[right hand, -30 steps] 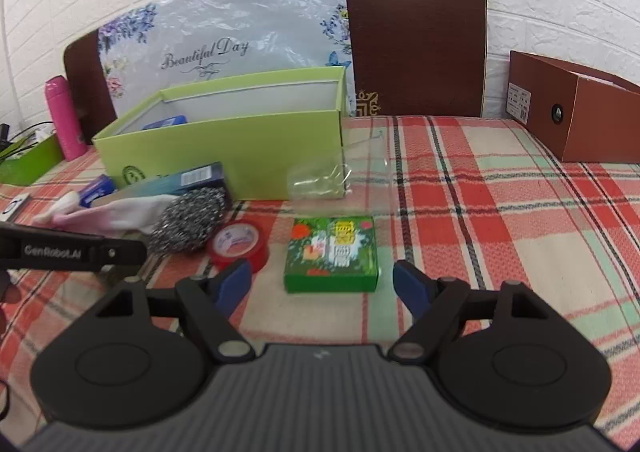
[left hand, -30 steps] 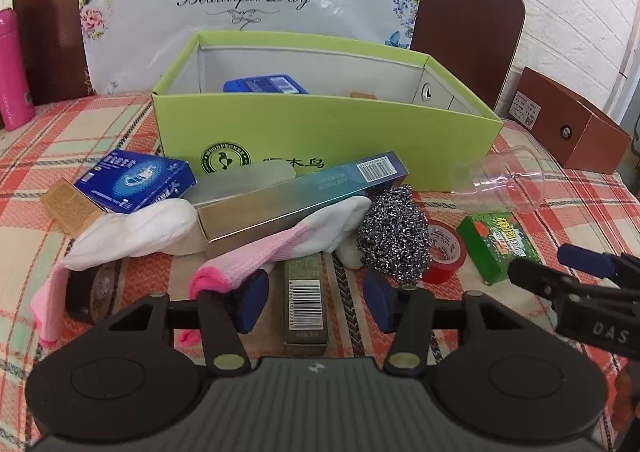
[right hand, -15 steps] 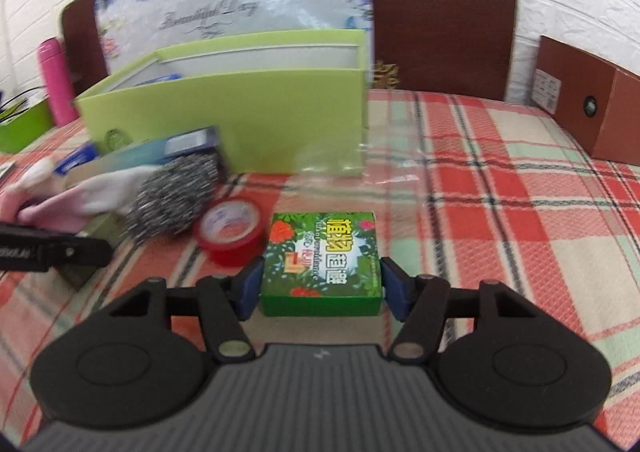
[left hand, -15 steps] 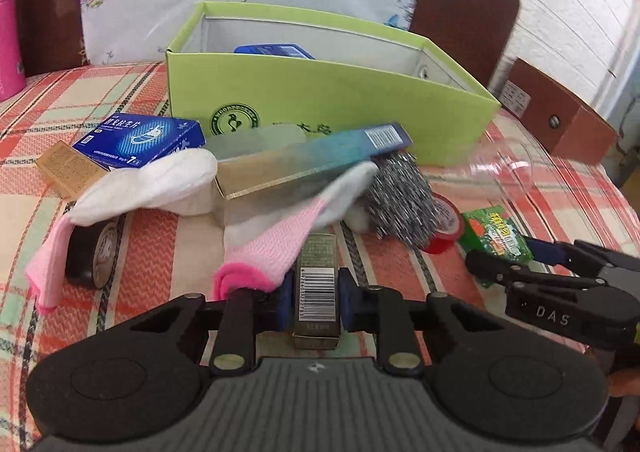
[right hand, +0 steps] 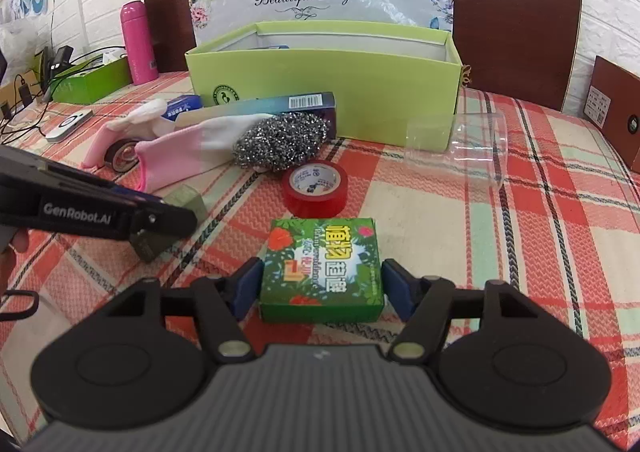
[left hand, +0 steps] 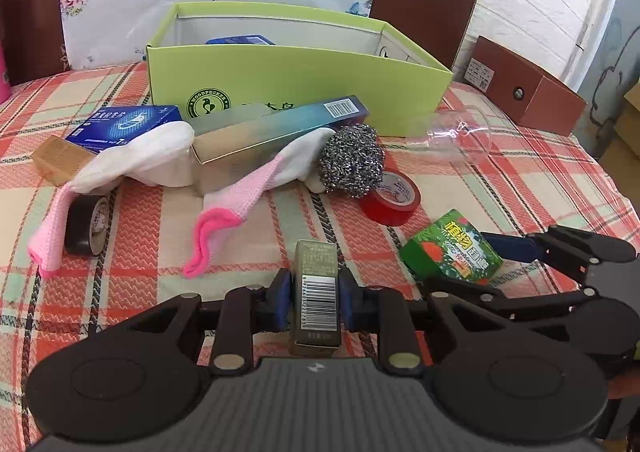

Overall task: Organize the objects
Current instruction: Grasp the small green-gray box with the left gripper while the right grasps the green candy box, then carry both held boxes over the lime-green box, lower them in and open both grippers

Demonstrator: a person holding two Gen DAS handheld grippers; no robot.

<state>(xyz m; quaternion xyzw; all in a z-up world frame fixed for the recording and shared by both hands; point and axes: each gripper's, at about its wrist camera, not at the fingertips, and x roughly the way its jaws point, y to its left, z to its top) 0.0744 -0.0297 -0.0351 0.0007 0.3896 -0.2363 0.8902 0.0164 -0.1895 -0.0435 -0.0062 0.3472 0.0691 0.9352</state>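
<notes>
My left gripper (left hand: 314, 298) is shut on a slim olive box with a barcode (left hand: 316, 284) and holds it above the checked tablecloth. My right gripper (right hand: 322, 286) is shut on a green printed box (right hand: 322, 264); that box also shows in the left wrist view (left hand: 450, 248). The open green carton (left hand: 296, 79) stands behind, with a blue box (left hand: 240, 40) inside. In front of it lie a long teal box (left hand: 276, 127), two white-and-pink socks (left hand: 256, 187), a steel scourer (left hand: 352, 159), red tape (left hand: 390, 195), black tape (left hand: 86, 226) and a blue mask box (left hand: 122, 123).
A clear plastic cup (left hand: 454, 135) lies on its side right of the carton. A brown box (left hand: 524, 85) stands at the far right. A small tan box (left hand: 60, 159) sits at left. A pink bottle (right hand: 138, 41) and a green tray with cables (right hand: 90, 79) stand far left.
Both grippers closed: the left on the olive barcode box, the right on the green printed box. Both have lifted and drawn back with their boxes.
</notes>
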